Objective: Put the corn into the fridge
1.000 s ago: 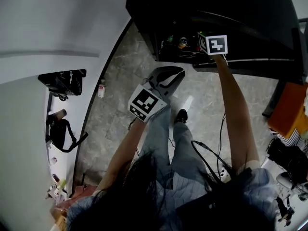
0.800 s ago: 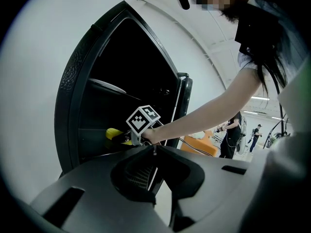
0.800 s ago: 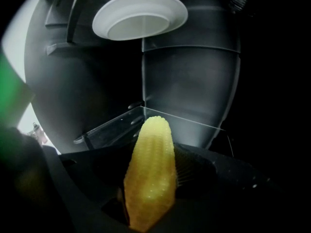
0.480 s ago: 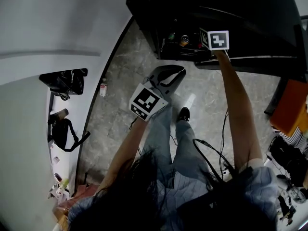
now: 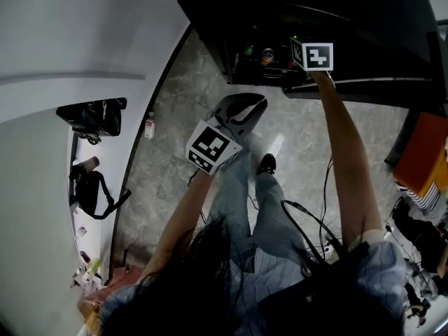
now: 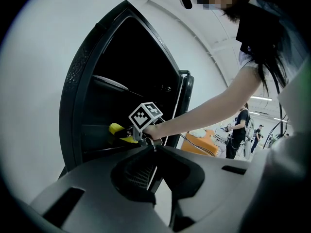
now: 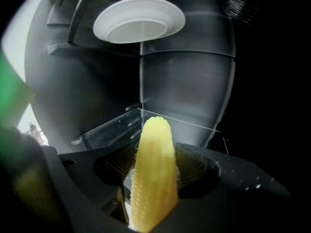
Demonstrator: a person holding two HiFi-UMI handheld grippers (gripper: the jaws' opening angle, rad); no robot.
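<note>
Yellow corn (image 7: 153,144) clamped in right gripper (image 7: 154,171), pads pinching lower half, tip poking out past jaws. Inside fridge (image 7: 189,81), just above glass shelf (image 7: 121,125); white plate (image 7: 139,19) on level above. Left gripper (image 6: 150,152) outside fridge, tips closed together, nothing held. Likely light, stiff, ribbed kernels giving grip. Rounded, so prone to roll once released. Best held mid-body, laid flat on shelf.
</note>
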